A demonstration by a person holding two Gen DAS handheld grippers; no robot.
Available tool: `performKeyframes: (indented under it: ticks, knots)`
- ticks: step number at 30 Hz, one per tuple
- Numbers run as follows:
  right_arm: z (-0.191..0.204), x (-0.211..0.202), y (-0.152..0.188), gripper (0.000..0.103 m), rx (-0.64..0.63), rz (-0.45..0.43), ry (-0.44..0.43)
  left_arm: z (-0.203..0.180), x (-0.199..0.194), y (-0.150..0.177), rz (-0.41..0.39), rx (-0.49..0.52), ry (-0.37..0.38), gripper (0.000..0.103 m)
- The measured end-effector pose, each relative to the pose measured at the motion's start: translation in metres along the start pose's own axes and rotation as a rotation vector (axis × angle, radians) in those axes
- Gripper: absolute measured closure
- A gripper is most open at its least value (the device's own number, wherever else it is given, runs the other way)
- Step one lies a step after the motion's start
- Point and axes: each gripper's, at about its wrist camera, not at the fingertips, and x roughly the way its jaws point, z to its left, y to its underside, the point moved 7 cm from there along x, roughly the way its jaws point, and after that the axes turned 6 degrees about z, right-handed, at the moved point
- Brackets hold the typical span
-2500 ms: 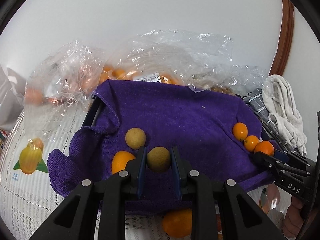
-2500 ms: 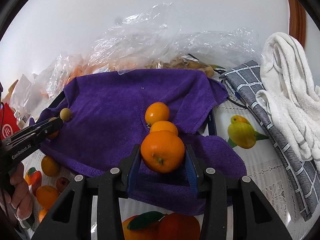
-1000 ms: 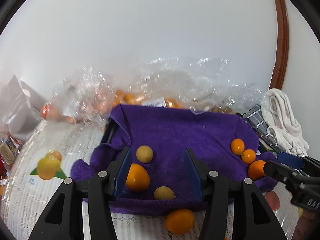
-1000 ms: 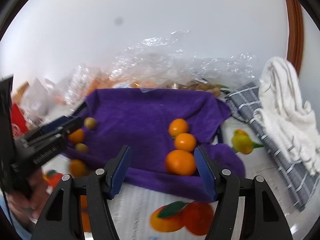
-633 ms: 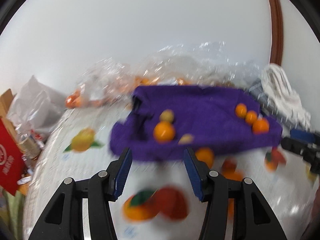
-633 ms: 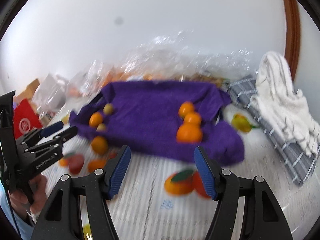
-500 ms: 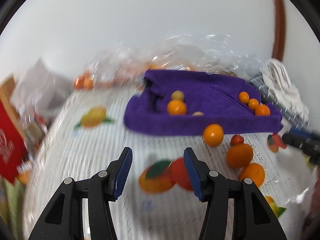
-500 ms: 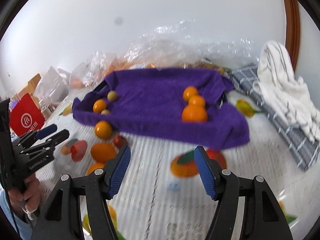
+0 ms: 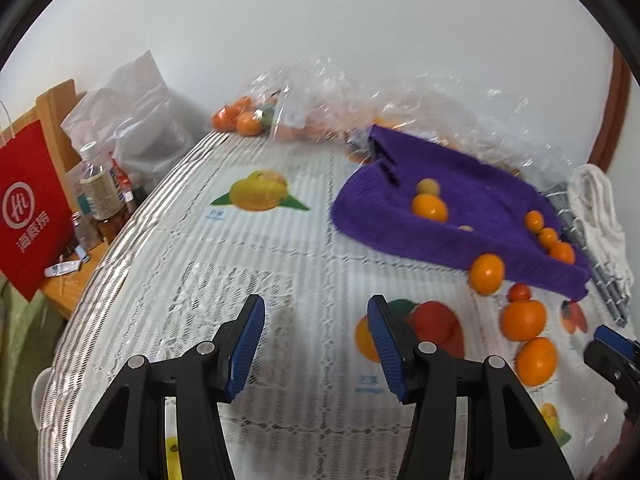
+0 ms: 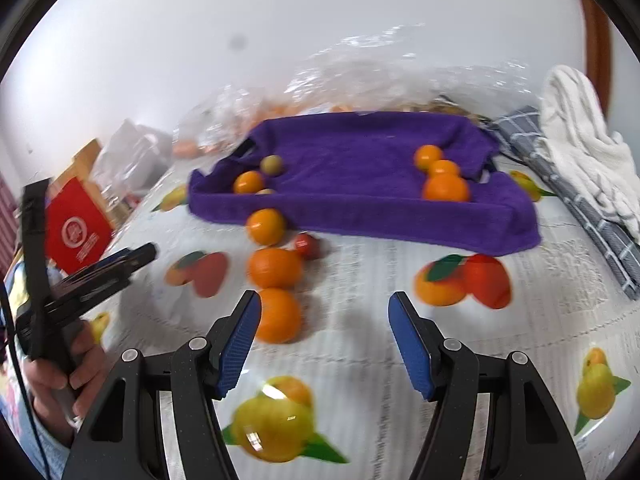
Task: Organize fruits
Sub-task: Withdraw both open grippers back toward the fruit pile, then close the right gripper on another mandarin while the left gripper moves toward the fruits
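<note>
The purple towel-lined tray point(image 10: 360, 184) near the far edge of the tabletop point(image 10: 360, 320) now carries two sorted groups: three orange fruits point(image 10: 440, 176) in a row at its right end, and one orange fruit point(image 10: 248, 182) with two small tan-brown fruits point(image 10: 272, 165) at its left end. The fruit that each hand-held gripper carried 2.5 s ago has been released into these groups, and both units have since withdrawn from the tray toward the near edge of the tabletop. Judged from this, one placing cycle is complete and the next pick is due: four fruits remain unsorted on the tabletop just in front of the tray's left end, namely three oranges point(image 10: 274, 268) and one small red fruit point(image 10: 307, 245). The left hand-held gripper point(image 9: 316, 344) is released and empty, jaws spread wide, held low over bare tabletop and aimed toward the left part of the far edge. The right hand-held gripper point(image 10: 324, 344) is likewise released and empty, jaws wide, with the nearest loose orange point(image 10: 280, 314) just beside its left finger.
</note>
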Motion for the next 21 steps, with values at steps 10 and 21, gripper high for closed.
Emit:
performKeyframes:
  ticks: [10,21]
  knots:
    - [0.043,0.033,0.014,0.038,-0.123,0.065,0.009,0.004,0.006,0.001,0.033,-0.017,0.003,0.052]
    - [0.037,0.048,0.023,0.063,-0.136,0.102,0.051,-0.005,0.009,0.005,0.061,0.005,0.035,0.052]
